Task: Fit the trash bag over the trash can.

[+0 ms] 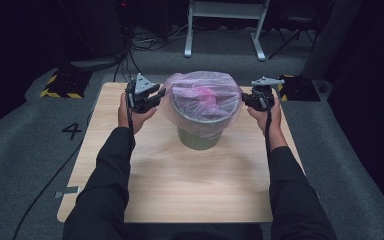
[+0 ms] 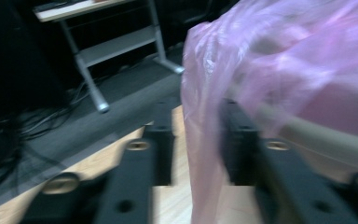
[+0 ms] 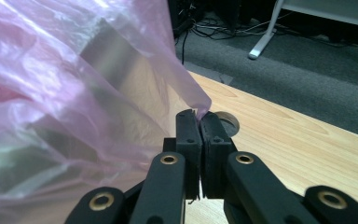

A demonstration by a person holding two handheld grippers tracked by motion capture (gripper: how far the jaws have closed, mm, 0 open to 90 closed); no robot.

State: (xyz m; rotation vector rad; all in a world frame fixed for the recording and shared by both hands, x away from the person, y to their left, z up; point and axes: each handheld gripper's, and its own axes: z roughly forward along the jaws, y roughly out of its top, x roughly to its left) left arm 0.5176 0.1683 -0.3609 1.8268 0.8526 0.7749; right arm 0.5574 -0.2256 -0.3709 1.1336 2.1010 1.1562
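Note:
A grey-green bin (image 1: 200, 136) stands mid-table, lined with a thin pink plastic bag (image 1: 205, 95) that drapes over its rim. At the bin's left side my left gripper (image 1: 160, 94) is open. In the left gripper view a hanging fold of the bag (image 2: 270, 60) falls between its spread jaws, and the left gripper (image 2: 198, 123) has one fingertip (image 2: 237, 122) under the film near the bin's rim (image 2: 307, 133). On the bin's right, my right gripper (image 1: 245, 99) is shut on the bag's edge. In the right gripper view the bag (image 3: 74, 93) is pinched at the right gripper (image 3: 199, 116).
The wooden table (image 1: 180, 180) has bare room in front of the bin and a round hole (image 3: 228, 121) near the right gripper. Behind it are a white desk frame (image 1: 225, 25), floor cables (image 1: 150, 42) and yellow-black striped blocks (image 1: 62, 87).

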